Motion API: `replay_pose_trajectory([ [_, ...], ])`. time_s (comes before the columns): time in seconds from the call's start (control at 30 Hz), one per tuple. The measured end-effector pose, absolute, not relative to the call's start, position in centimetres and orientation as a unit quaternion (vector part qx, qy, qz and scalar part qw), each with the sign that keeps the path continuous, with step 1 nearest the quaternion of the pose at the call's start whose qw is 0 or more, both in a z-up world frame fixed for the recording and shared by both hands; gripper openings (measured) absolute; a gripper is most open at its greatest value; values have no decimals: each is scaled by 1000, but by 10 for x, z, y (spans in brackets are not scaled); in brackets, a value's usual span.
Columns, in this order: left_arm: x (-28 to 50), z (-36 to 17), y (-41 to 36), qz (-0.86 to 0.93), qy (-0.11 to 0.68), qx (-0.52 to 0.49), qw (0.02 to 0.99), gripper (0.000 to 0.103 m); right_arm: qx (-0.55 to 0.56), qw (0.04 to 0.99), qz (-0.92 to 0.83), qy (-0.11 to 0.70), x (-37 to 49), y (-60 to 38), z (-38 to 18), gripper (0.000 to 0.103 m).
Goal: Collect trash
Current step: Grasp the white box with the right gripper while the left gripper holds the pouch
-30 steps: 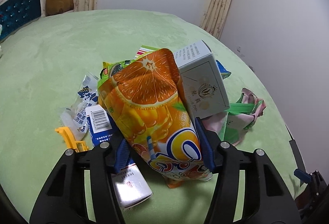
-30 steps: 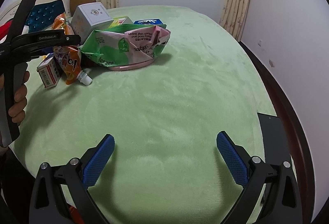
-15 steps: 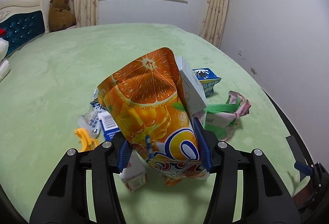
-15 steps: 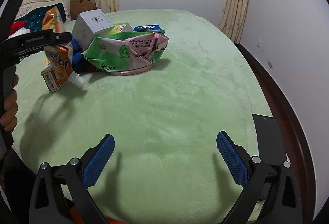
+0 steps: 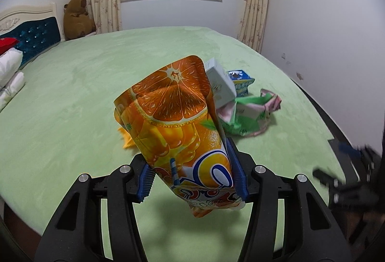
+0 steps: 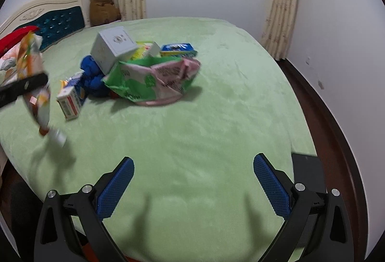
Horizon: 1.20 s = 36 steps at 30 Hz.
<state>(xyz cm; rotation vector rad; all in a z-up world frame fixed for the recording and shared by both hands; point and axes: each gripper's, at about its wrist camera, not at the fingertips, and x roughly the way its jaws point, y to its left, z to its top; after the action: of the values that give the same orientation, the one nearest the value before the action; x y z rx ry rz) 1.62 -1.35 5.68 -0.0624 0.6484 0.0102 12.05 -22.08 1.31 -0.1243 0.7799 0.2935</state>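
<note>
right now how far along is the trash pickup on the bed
Early. No bin or collected trash is in view, so nothing looks finished. In hand: the left gripper is shut on the orange juice pouch, lifted clear of the green bedspread. The right gripper is open and empty. Left: the white box, green-and-pink wrapper, blue carton, small barcode carton and blue item.

Orange juice pouch (image 5: 182, 127) upright, lifted off bed; other trash (image 6: 144, 69) piled.
</note>
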Motion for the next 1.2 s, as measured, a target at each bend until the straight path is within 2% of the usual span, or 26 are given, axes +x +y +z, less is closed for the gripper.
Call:
replay_pose_trajectory([
  [0.37, -19, 46, 26, 48, 315, -62, 946, 52, -101, 891, 265, 354, 164, -156, 52, 98],
  [0.7, -10, 33, 32, 50, 323, -77, 942, 52, -42, 859, 347, 373, 244, -109, 71, 98],
  [0.9, -6, 32, 33, 41, 321, -71, 944, 52, -146, 839, 391, 348, 269, -74, 70, 98],
  [1.2, -4, 30, 38, 34, 321, -69, 944, 52, -160, 784, 452, 395, 319, -64, 58, 98],
])
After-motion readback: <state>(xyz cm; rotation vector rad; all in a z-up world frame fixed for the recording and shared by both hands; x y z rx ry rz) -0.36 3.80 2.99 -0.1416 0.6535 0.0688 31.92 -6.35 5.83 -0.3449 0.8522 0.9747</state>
